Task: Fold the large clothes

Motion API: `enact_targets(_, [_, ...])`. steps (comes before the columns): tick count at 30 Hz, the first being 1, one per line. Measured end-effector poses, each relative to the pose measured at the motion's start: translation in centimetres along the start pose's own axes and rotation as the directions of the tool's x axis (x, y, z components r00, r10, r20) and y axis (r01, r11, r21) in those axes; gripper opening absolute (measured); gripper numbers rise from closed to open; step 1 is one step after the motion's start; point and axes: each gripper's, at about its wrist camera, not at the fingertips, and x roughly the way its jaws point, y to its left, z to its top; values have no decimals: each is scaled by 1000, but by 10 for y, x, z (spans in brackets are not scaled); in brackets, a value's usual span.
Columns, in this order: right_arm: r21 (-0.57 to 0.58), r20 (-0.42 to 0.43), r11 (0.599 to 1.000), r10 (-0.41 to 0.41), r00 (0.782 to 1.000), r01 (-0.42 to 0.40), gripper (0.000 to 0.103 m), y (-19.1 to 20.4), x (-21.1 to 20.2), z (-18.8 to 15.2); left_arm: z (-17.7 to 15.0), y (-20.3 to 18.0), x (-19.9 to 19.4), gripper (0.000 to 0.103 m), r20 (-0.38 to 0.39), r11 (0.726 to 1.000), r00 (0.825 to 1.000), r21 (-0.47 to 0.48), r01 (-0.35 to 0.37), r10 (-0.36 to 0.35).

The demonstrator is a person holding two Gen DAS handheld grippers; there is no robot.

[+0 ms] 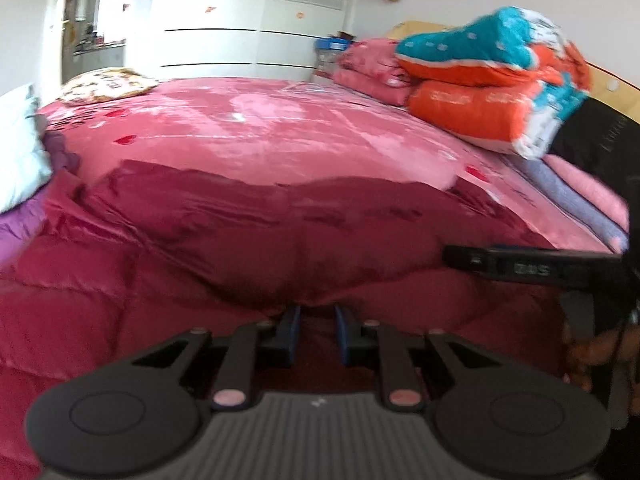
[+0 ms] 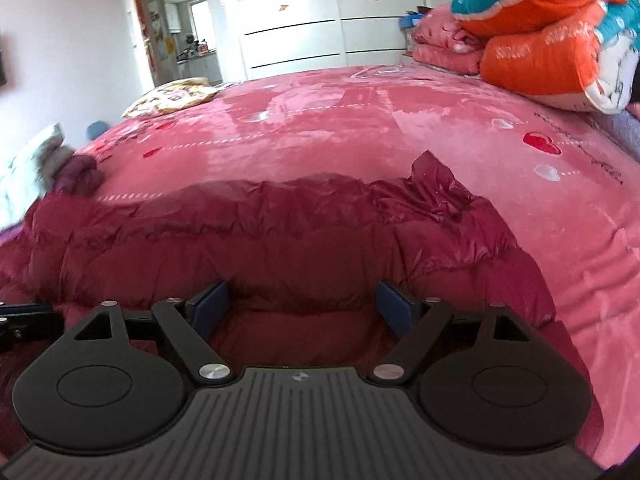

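Left tongs (image 1: 317,322) clamped on a pinch of maroon down jacket (image 1: 224,236); right tongs (image 2: 302,306) apart, holding nothing. Best kept low over the bed (image 2: 400,120); fold carried across evenly, puffy fabric pressed flat.

A bed with a pink heart-patterned bedspread (image 2: 340,128) fills the room. Behind it stands a white sliding-door wardrobe (image 2: 332,20) against white walls. An open doorway (image 2: 180,24) at left admits bright daylight from an adjoining room.
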Motion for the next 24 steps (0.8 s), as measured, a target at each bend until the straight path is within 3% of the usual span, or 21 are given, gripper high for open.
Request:
enact_targets(4, [111, -21, 994, 18, 1000, -16, 102, -15, 8, 5, 6, 25, 4, 18, -28, 994, 995, -41, -97, 96])
enact_targets(10, [113, -39, 994, -10, 999, 15, 102, -23, 18, 6, 8, 67, 6, 14, -45, 956, 965, -128, -262, 259])
enact_targets(12, [143, -47, 989, -20, 999, 27, 102, -30, 26, 9, 5, 80, 3, 2, -55, 945, 963, -187, -270, 264])
enact_targets(16, [192, -43, 981, -2, 999, 10, 103, -37, 26, 14, 1, 69, -10, 2, -33, 935, 954, -190, -300, 299])
enact_targets(19, [209, -7, 978, 5, 1000, -4, 103, -33, 15, 15, 8, 50, -25, 9, 52, 955, 961, -145, -260, 270])
enact_targets(21, [212, 46, 977, 13, 999, -22, 103, -30, 8, 18, 15, 36, -31, 21, 108, 975, 973, -113, -193, 206])
enact_targets(24, [179, 97, 983, 25, 995, -42, 103, -23, 4, 22, 29, 20, -21, 29, 140, 993, 984, -58, -99, 106])
